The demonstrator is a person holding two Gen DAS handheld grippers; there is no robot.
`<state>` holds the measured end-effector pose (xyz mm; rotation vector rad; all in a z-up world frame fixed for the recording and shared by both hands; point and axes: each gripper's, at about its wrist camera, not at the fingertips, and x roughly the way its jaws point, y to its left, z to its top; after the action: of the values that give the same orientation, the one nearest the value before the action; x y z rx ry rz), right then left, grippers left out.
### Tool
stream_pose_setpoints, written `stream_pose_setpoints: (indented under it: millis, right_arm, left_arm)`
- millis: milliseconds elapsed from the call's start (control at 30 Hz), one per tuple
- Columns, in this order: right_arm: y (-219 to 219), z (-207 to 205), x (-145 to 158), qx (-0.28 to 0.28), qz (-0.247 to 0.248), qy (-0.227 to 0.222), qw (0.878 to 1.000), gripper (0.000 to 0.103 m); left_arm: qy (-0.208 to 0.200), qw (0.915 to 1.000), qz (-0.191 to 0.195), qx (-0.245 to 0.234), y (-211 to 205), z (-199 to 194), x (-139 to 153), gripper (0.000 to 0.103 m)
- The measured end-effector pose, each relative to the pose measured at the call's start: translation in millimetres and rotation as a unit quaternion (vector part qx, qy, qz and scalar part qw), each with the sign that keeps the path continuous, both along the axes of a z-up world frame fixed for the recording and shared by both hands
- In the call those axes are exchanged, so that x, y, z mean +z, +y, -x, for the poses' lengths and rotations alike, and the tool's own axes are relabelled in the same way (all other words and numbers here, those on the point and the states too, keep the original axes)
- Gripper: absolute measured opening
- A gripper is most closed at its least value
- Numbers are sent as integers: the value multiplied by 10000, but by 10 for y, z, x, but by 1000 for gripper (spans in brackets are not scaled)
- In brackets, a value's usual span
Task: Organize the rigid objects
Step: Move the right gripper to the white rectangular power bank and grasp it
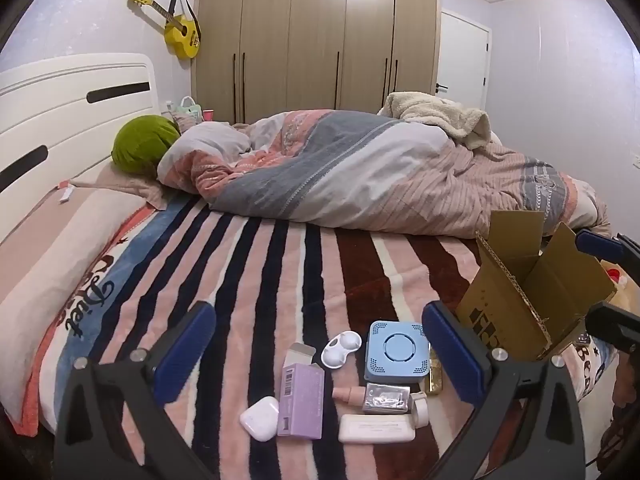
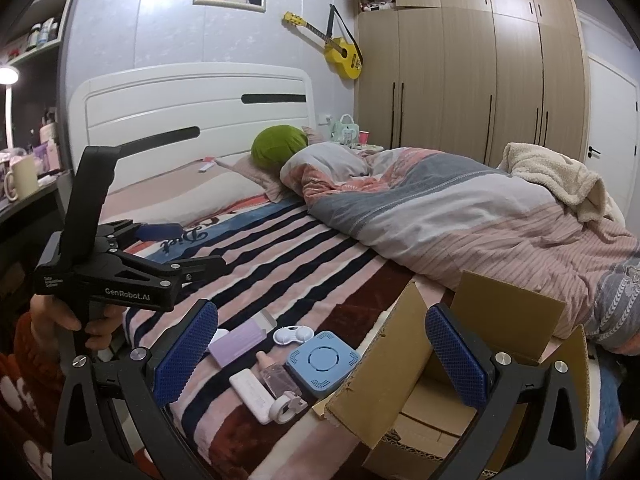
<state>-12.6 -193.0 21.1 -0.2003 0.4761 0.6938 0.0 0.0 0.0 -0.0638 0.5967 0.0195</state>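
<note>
**Loose rigid items beside open carton: risks**

Landmark: cardboard box (image 1: pixel 532 292), flaps up, on the striped bed blanket (image 1: pixel 256 264).
- Blue square case (image 1: pixel 396 354): just left of the box.
- Lilac carton (image 1: pixel 301 400), white pebble case (image 1: pixel 260 418), pink bottle (image 2: pixel 276 376): further left, crowded and touching.

Left tool (image 1: pixel 316 344) and right tool (image 2: pixel 320 346): both spread wide, holding nothing.

Likely hazards: soft bedding tipping items; fingers nudging neighbours; raised flap blocking drops.

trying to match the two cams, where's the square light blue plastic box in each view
Left wrist: square light blue plastic box sits low, right of centre, beside the right finger.
Right wrist: low centre, left of the open cardboard box.
Shared landmark: white figure-eight contact lens case, just left of it.
</note>
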Motion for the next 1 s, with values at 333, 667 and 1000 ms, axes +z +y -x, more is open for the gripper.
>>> stream_pose_setpoints:
  millis: [333, 667, 1000]
  right_arm:
    - [-2, 12, -13, 21, 23, 10, 10000, 103]
    - [2, 12, -14, 12, 31, 3, 10000, 103]
    - [4, 12, -14, 6, 31, 4, 10000, 103]
  left_arm:
    - [-2, 10000, -7, -5, 4, 0, -2, 103]
    - [-15, 10000, -16, 22, 4, 9, -2, 103]
    - [-5, 10000, 6, 13, 5, 7, -2, 103]
